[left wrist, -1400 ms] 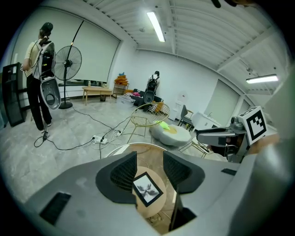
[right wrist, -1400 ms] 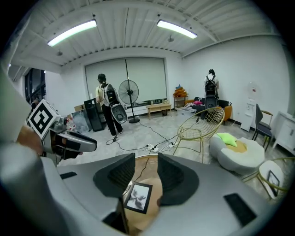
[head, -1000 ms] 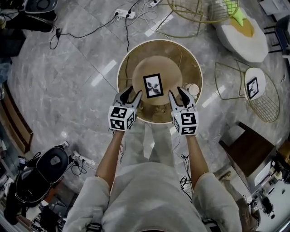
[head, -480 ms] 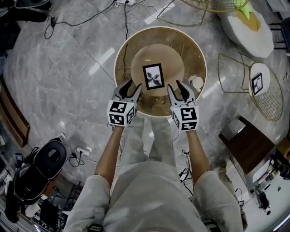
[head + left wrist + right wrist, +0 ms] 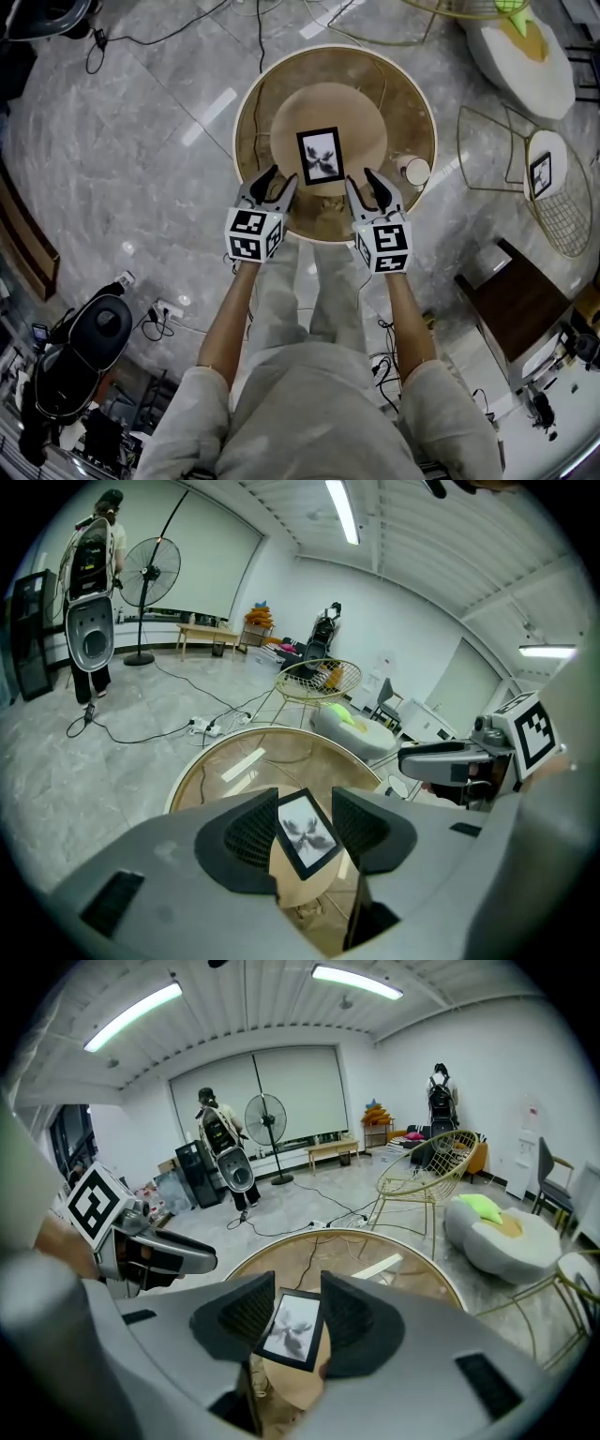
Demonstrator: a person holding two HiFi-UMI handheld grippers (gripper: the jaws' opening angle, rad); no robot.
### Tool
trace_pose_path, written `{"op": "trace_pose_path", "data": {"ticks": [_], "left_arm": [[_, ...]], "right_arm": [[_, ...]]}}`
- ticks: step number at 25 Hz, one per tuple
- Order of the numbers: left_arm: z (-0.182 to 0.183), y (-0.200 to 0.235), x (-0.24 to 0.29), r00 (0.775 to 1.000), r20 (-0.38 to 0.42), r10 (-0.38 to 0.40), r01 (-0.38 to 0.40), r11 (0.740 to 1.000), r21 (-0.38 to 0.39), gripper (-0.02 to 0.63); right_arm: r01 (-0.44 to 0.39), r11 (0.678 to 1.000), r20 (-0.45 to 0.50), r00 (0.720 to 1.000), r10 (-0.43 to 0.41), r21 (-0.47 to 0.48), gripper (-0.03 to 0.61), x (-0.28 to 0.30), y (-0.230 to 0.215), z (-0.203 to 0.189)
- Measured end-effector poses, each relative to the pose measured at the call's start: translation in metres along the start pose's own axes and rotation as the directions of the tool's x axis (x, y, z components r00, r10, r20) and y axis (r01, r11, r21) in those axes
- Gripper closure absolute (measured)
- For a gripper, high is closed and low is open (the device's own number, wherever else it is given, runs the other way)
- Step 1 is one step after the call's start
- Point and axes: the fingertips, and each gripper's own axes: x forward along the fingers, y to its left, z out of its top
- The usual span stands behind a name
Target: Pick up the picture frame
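Note:
The picture frame point(image 5: 319, 157) is black with a grey flower-like print. It lies flat on a round wooden disc at the middle of a round glass table point(image 5: 412, 112). My left gripper point(image 5: 277, 181) hovers open over the table's near edge, just left of and nearer than the frame. My right gripper point(image 5: 367, 182) mirrors it on the right, also open. Neither touches the frame. In the left gripper view the frame point(image 5: 305, 832) shows through the gap of the left gripper point(image 5: 302, 810). The right gripper view shows the frame point(image 5: 292, 1327) beyond the open right gripper point(image 5: 298, 1303).
A white cup point(image 5: 413, 171) stands on the glass at the right. Gold wire chairs point(image 5: 539, 192) stand to the right, one holding a second small frame point(image 5: 542, 174). A brown stool point(image 5: 509, 307), a white cushion point(image 5: 520, 56), floor cables point(image 5: 159, 23) and a black bag point(image 5: 89, 342) surround the table.
The head view has drifted, so the table and frame sit slightly higher in it. Both grippers stay open at the table's near edge, about as far from the frame.

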Motion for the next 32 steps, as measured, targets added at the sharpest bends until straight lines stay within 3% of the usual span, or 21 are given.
{"op": "trace_pose_path", "data": {"ticks": [16, 32], "left_arm": [[-0.065, 0.011, 0.063, 0.993, -0.117, -0.011, 0.006, 0.999, -0.039, 0.439], [-0.105, 0.029, 0.108, 0.986, -0.164, 0.024, -0.037, 0.996, -0.080, 0.439]], "right_arm": [[-0.058, 0.998, -0.120, 0.991, 0.059, 0.009, 0.426, 0.060, -0.005, -0.062], [-0.073, 0.997, -0.203, 0.976, 0.076, 0.024, 0.435, 0.114, -0.024, -0.112]]}}
